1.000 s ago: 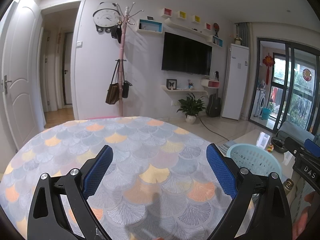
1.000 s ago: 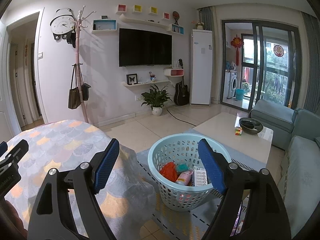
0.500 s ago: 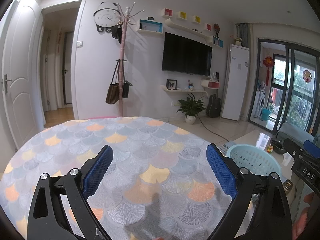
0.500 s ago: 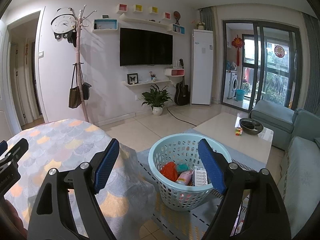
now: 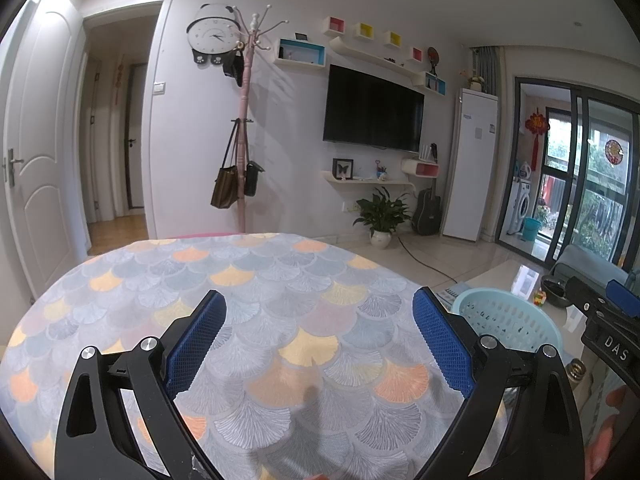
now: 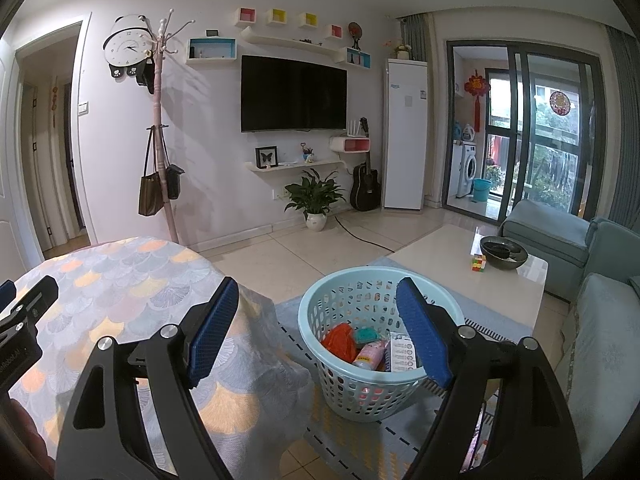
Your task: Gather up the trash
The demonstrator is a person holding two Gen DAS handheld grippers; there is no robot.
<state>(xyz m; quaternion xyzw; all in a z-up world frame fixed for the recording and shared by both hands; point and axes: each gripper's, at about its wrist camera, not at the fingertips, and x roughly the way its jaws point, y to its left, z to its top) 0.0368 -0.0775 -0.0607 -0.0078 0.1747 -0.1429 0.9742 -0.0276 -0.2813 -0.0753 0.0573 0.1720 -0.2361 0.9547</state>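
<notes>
Turquoise basket (image 6: 376, 344) beneath the spread, empty right tongs (image 6: 316, 326) is filled with trash; nothing is seen left on the counter (image 5: 248, 300) under the spread left tongs (image 5: 318, 342).

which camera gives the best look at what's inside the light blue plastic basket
The right wrist view. It looks down into the light blue perforated plastic basket, showing an orange item, a pink bottle and a printed packet. The left wrist view catches only the basket's rim and upper wall, nothing inside.

Wall television (image 6: 293, 94), potted plant (image 6: 315, 200)
</notes>
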